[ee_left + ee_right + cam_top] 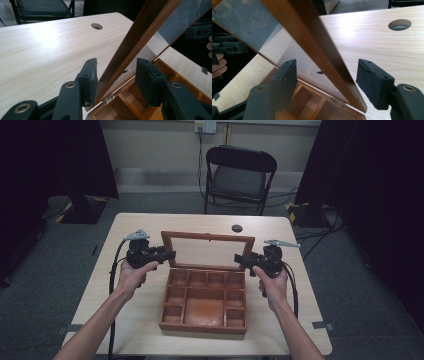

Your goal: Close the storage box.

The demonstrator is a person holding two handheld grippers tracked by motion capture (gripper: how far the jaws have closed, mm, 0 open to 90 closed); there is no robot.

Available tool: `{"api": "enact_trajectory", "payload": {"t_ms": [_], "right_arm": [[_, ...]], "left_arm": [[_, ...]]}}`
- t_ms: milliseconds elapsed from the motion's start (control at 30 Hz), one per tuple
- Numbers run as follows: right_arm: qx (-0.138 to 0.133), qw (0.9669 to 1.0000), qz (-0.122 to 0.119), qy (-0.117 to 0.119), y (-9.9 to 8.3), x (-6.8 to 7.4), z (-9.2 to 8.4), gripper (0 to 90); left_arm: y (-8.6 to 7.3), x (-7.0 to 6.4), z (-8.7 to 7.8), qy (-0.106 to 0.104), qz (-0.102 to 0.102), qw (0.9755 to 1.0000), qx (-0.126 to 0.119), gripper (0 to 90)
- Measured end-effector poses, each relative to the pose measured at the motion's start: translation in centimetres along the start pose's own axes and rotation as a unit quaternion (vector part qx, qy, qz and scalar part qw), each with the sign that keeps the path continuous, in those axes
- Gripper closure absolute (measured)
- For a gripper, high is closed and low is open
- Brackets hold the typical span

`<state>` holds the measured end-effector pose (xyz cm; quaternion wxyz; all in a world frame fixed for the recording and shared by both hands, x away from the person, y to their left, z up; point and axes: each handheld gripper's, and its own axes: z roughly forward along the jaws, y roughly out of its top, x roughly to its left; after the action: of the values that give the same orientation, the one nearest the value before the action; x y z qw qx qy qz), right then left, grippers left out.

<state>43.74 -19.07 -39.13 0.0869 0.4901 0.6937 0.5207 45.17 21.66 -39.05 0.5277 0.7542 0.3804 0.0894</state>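
A brown wooden box (204, 312) with several compartments lies in the middle of the table, its glass-paned lid (207, 236) standing up at the back. My left gripper (170, 255) is at the lid's left edge. In the left gripper view it (118, 68) is open, and the lid frame (140, 32) passes between the jaws, close against the left one. My right gripper (241, 260) is at the lid's right edge. It (328, 68) is open astride the lid frame (312, 32), nearer the right jaw. The compartments (125, 100) show below the hinge.
The light wooden table (140, 320) has a round cable hole (237, 228) behind the box. A black folding chair (240, 175) stands beyond the far edge. Dark curtains flank both sides, and cables lie on the floor at the right.
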Motion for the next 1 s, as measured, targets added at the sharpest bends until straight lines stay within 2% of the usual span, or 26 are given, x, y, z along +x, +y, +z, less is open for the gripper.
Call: {"api": "enact_trajectory", "payload": {"t_ms": [167,400,533,767,867,1000], "right_arm": [[-0.001,1.0000,0.002,-0.002,-0.3,0.0,-0.6,31.8],[0.006,0.9999,-0.011,-0.009,-0.5,0.3,-1.1,30.3],[0.010,0.9999,-0.005,-0.009,-1.0,0.3,-1.3,28.7],[0.016,0.9998,0.000,-0.010,-1.8,0.1,-1.7,28.7],[0.017,0.9998,0.000,-0.010,-1.9,0.2,-1.8,28.7],[0.023,0.9997,-0.002,-0.011,-2.1,0.3,-2.0,27.9]], "left_arm": [[-0.1,-0.5,-0.1,0.000,0.011,0.9999,0.005,52.1],[-0.4,-1.0,-0.1,-0.006,0.008,1.0000,0.001,46.2],[-0.6,-1.5,0.1,-0.006,0.014,0.9999,0.004,42.6],[-0.8,-1.8,-0.1,-0.009,0.023,0.9996,0.010,41.8],[-1.0,-1.9,-0.1,-0.011,0.020,0.9997,0.009,41.0],[-1.0,-2.0,-0.1,-0.010,0.018,0.9996,0.019,33.7]]}}
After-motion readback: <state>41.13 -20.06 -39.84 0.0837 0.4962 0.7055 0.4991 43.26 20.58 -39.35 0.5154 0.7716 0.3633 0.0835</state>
